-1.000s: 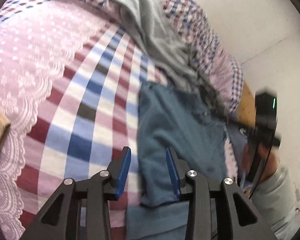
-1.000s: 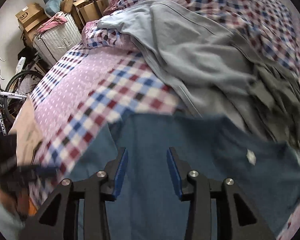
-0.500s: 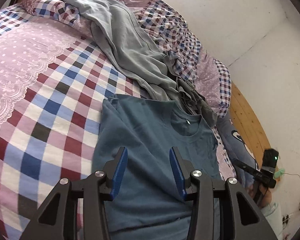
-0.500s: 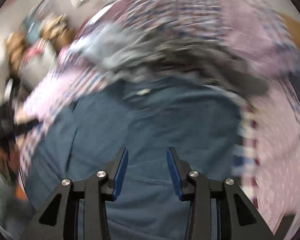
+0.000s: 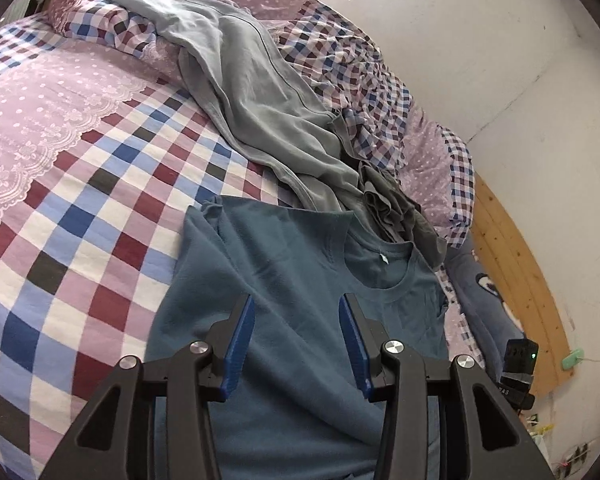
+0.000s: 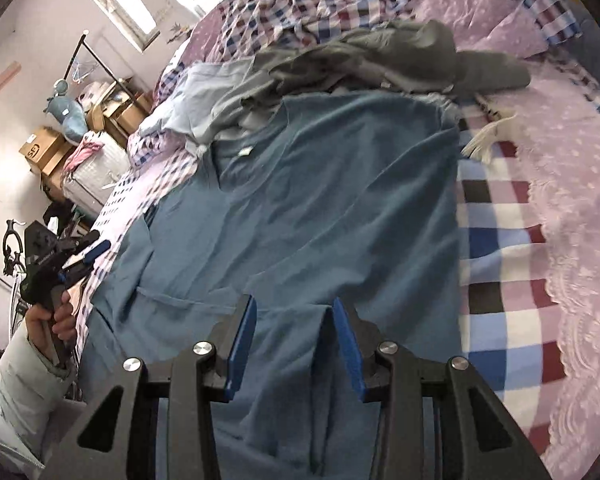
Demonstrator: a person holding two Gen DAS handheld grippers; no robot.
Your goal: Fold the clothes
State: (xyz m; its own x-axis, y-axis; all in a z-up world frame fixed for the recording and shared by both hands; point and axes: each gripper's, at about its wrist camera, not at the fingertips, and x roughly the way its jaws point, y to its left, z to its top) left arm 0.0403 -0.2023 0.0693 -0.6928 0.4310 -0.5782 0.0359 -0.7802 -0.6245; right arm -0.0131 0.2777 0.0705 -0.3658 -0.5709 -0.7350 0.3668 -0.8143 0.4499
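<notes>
Here, over on the far left of the room, cardboard boxes (image 6: pixel 40 148), a pale suitcase (image 6: pixel 96 172) and a bicycle (image 6: pixel 12 248) crowd the wall under a bright window (image 6: pixel 120 4). Nearer in, a hand (image 6: pixel 56 316) in a pale padded sleeve (image 6: pixel 24 384) grips the left gripper (image 6: pixel 90 248), held off the left edge of the bed; its blue-tipped fingers stand apart and nothing is between them. Then comes the bed itself, covered by a checked quilt (image 5: pixel 80 240) of red, blue and white squares with pink lace-trimmed panels. In the middle of it lies the blue T-shirt (image 6: pixel 320 208), spread fairly flat with its collar and white neck label pointing toward the pillows, one sleeve lying out toward the left gripper and a few creases near the hem. Just beyond the collar, touching it, a heap of grey clothes (image 5: pixel 260 92) trails up the bed, with a darker grey garment (image 6: pixel 400 56) bunched on top at the shirt's right shoulder. The right gripper (image 6: pixel 294 344) hovers above the shirt's lower part, released, its blue pads well apart and holding nothing. Farther right the quilt runs bare to its lace edge, and a crumpled white scrap (image 6: pixel 488 136) lies just beside the shirt's right shoulder.
</notes>
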